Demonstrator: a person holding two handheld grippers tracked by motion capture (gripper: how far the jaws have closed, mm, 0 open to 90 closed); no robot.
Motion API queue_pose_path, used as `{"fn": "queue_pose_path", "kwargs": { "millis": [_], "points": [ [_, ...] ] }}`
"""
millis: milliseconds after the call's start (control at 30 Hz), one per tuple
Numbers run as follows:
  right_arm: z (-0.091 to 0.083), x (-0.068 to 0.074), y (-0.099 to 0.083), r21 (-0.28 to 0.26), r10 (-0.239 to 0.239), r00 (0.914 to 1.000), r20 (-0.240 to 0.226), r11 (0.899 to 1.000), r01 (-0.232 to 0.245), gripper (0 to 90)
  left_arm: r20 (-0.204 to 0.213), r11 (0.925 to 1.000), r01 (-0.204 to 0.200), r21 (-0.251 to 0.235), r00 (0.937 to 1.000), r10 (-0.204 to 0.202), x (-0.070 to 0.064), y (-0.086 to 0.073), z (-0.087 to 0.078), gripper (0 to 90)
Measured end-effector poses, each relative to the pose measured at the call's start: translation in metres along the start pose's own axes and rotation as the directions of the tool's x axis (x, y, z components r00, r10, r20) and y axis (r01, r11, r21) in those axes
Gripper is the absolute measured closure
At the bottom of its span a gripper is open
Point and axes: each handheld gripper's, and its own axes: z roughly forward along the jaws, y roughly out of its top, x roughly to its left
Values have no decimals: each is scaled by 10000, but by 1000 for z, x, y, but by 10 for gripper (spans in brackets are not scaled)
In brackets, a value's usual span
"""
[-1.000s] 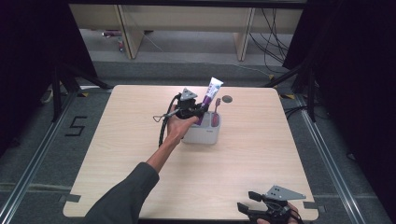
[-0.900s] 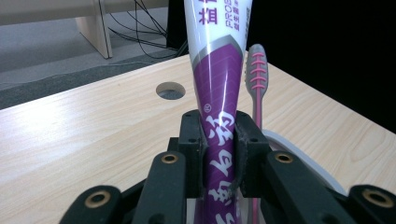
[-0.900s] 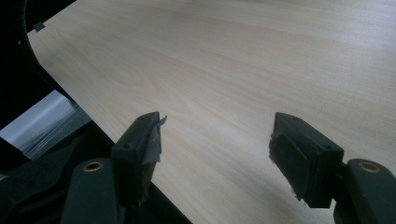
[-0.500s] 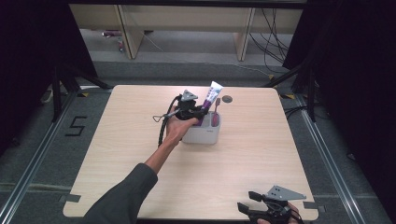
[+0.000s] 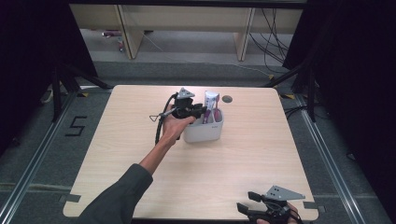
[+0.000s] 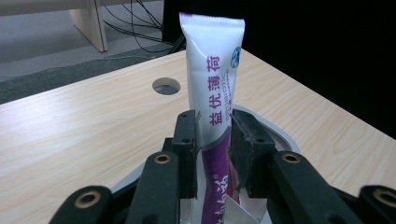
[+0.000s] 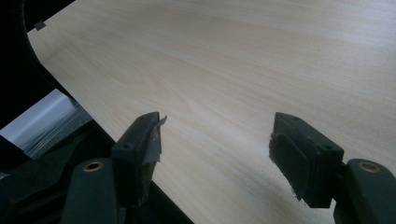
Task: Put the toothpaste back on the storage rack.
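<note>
Tube (image 6: 212, 93) is standing upright in the white holder (image 5: 204, 132), cap end down inside it, crimped end sticking up above the rim. A second ago it was leaning tilted over the holder; now it is sitting straighter and lower, so you are seating it, and the drop-in looks nearly done. Your left claw (image 6: 212, 154) is gripping the tube at mid-body, jaws pressing both sides, hovering right over the holder's rim (image 6: 280, 135). Letting go looks like the next step; the tube may tip against the wall once you free it.

Your right claw (image 7: 215, 154) is idling at the near right corner of the bench (image 5: 261, 177), jaws spread wide with nothing between them, same spot as before.

The holder is sitting near the far middle of the bench, a pink item (image 5: 215, 114) is poking up inside it beside the tube. A round cable hole (image 5: 227, 99) is lying just beyond it. The bench is pale wood grain, otherwise bare. Around it: grey floor, a "5" marked at left, wooden furniture legs and loose cables at the back, black curtains at both sides.
</note>
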Motion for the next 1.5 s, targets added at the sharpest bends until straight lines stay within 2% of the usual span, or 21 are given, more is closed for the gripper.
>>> {"fn": "queue_pose_path", "kwargs": {
  "millis": [100,233,400,467,533,567,600,700,833,1000,1133,1200,1267,1300,1367,1433,1500],
  "points": [
    [1,0,0,-42,-167,9998,73,9999,167,341,29,10000,-10,79,10000,10,0,2,-5,700],
    [1,0,0,-57,-152,9999,57,9999,152,340,41,9998,-48,172,10000,47,-1,3,-8,694],
    [0,0,0,-73,10,10000,-32,10000,-10,340,27,9988,17,495,10000,-18,-2,4,-14,656],
    [0,0,0,-63,107,9999,-43,9999,-107,340,80,9982,-141,582,9999,137,0,4,-18,646],
    [0,0,0,-50,127,9999,-38,9999,-127,340,96,9988,-16,484,10000,11,0,4,-21,639],
    [1,-1,0,-105,-44,10000,18,9999,44,341,148,9986,10,528,9999,-18,1,5,-23,628],
    [0,0,0,41,-49,9999,130,10000,48,341,142,9985,82,540,9999,-90,0,5,-25,610],
    [0,0,0,29,-83,9999,100,10000,82,340,436,9988,272,417,9986,-290,0,3,-33,570],
    [1,0,0,-49,-149,9998,130,9999,150,340,389,9981,401,472,9984,-420,-1,1,-38,455],
    [1,0,0,-32,-169,9998,111,9999,169,340,333,9961,531,711,9979,-556,0,-2,-45,356],
    [-1,0,0,80,60,9999,140,9999,-61,340,625,9954,724,625,9951,-763,0,-5,-51,304],
    [-1,-1,-1,-3,-72,9998,209,10000,72,340,646,9951,736,658,9949,-779,0,-6,-53,278],
    [0,0,-1,81,101,9998,144,9999,-103,340,673,9945,793,681,9942,-838,0,-10,-58,252],
    [0,2,-1,142,357,9993,84,9993,-358,340,706,9938,827,749,9936,-880,0,-10,-60,237],
    [0,2,-1,108,398,9992,-16,9992,-398,340,659,9939,795,762,9942,-846,0,-12,-64,200],
    [0,-1,-1,-63,-58,9999,112,10000,58,340,727,9940,748,794,9941,-807,1,-13,-67,199],
    [-1,-1,-1,2,-88,9998,192,10000,88,340,765,9939,762,792,9937,-823,2,-15,-70,179]
  ]
}}
